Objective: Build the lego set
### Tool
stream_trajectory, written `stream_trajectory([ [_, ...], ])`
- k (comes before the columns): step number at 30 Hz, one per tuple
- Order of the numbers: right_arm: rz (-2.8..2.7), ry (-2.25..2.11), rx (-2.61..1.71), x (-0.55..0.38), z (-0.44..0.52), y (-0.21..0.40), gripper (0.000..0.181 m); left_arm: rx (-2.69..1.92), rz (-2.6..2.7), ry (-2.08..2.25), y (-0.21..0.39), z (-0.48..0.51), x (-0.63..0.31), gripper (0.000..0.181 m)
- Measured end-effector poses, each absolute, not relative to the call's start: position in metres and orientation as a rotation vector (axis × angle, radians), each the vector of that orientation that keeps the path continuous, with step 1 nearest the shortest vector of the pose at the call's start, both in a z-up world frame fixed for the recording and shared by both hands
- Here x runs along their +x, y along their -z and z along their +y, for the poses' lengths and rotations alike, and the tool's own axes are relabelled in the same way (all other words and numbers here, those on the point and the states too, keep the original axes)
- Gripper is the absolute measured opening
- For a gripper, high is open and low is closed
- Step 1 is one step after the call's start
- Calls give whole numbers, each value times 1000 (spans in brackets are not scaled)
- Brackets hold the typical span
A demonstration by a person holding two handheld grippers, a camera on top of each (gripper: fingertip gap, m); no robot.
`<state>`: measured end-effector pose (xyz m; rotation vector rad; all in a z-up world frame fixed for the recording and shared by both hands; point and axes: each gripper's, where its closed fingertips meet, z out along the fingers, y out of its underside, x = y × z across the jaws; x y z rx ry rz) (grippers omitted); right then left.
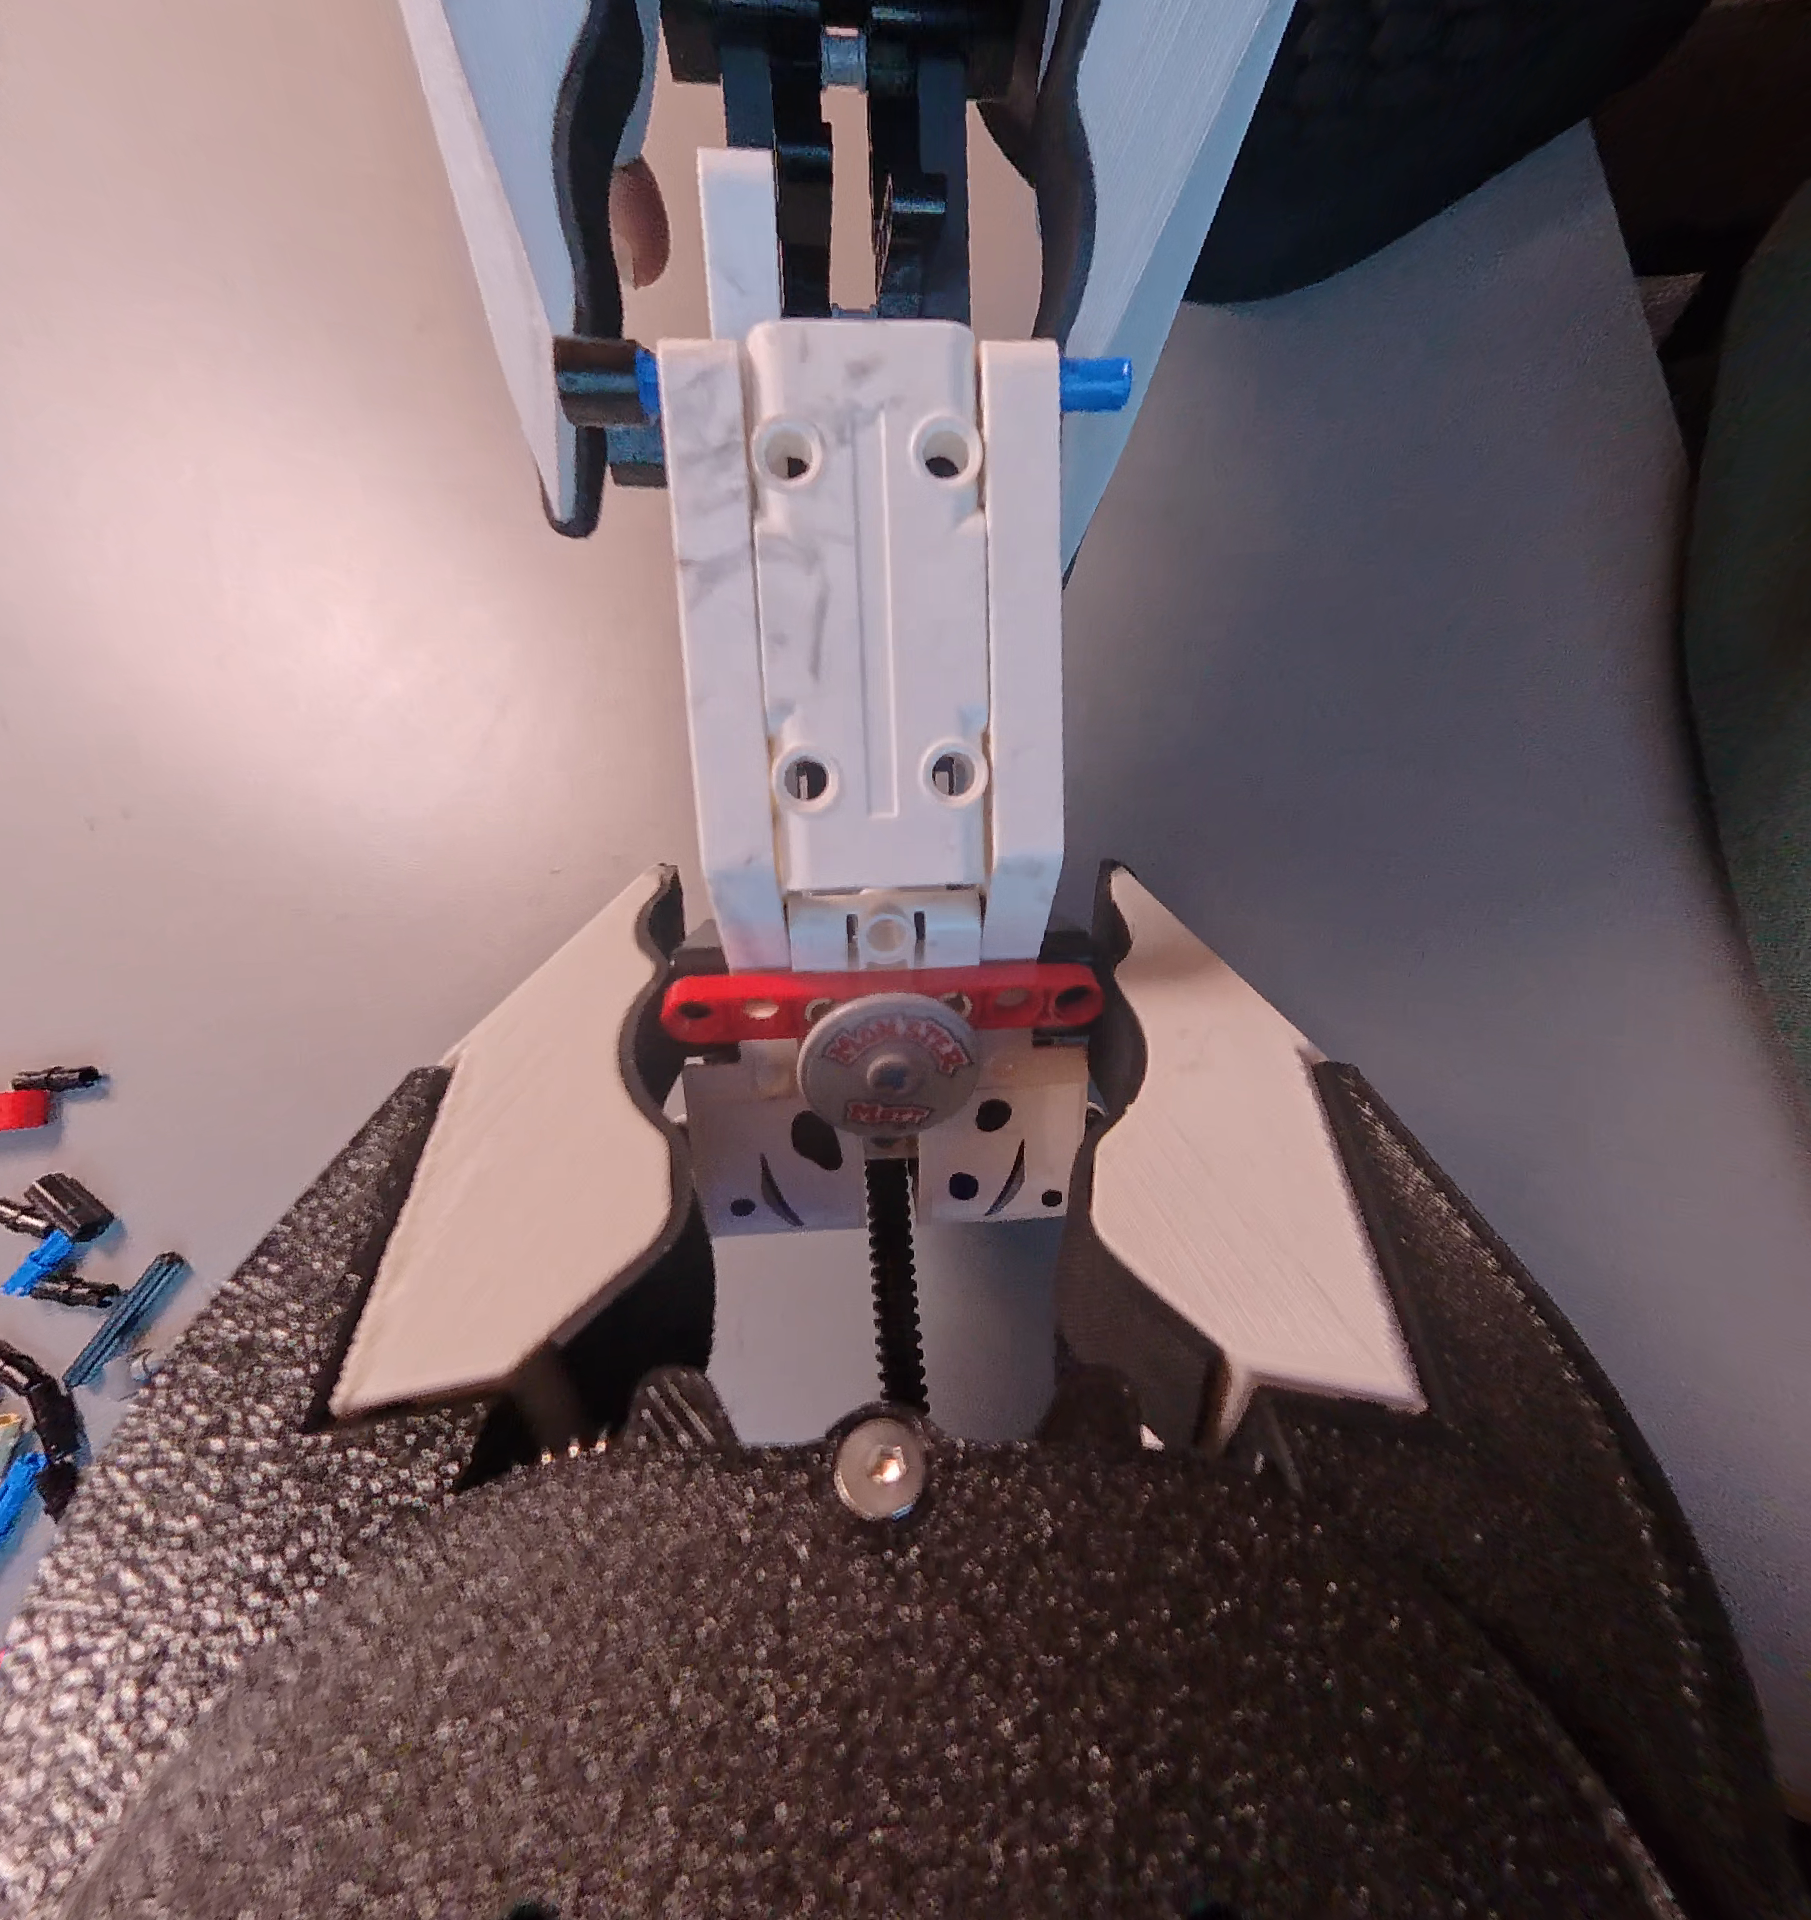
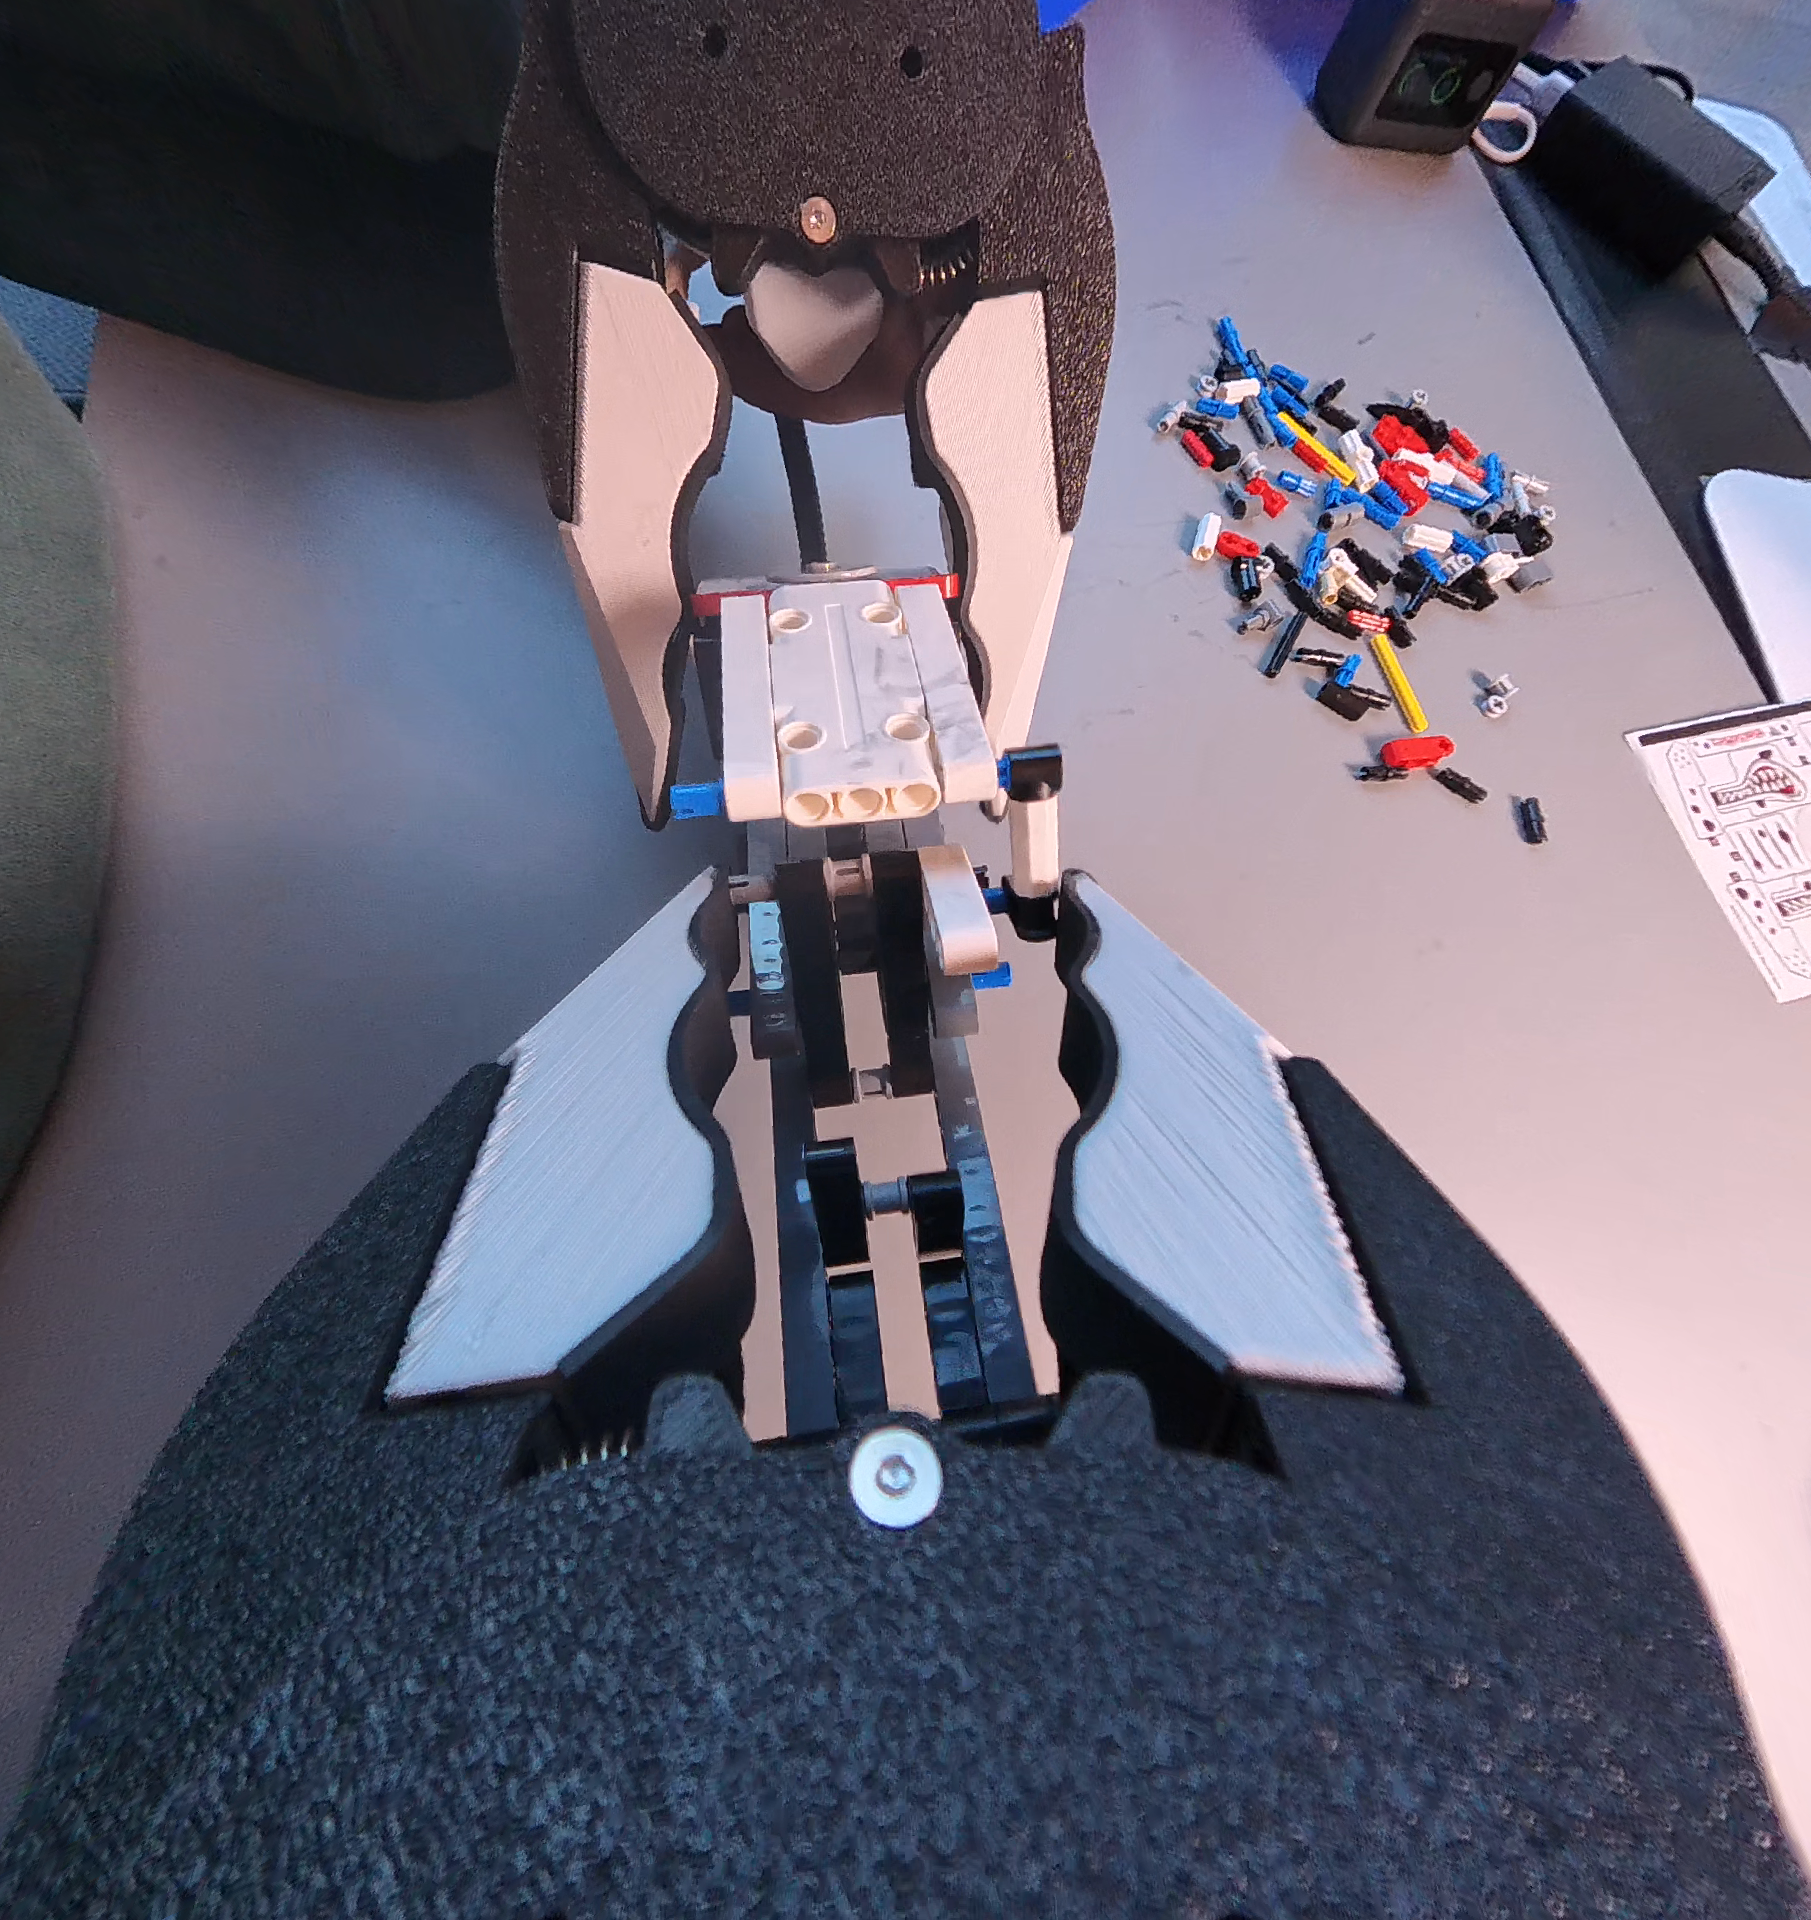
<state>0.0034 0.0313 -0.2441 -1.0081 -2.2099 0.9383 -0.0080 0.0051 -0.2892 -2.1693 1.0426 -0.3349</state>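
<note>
I count one half-built white-and-black lego model (image 2: 854, 717); one scattered heap of small loose bricks (image 2: 1368, 499); two yellow axle rods (image 2: 1397, 681); one printed sticker sheet (image 2: 1774, 842); my two claws (image 2: 885, 914).

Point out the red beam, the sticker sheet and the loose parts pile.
red beam (image 1: 883, 1000): left wrist view, on its left half.
sticker sheet (image 2: 1758, 842): right wrist view, on its printed middle.
loose parts pile (image 2: 1368, 499): right wrist view, at the heap's centre.
</note>
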Motion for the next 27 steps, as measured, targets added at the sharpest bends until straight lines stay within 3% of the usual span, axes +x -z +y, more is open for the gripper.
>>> stream_trajectory([
  [15,-2376,-1146,-931,26,23,239,48,-2115,1173,455,289,-5,4,78],
  [22,-2557,-1212,-839,37,20,236,65,-2080,1258,564,290,-11,6,77],
  [27,-2557,-1178,-790,34,19,237,58,-2073,1257,583,289,-10,7,78],
])
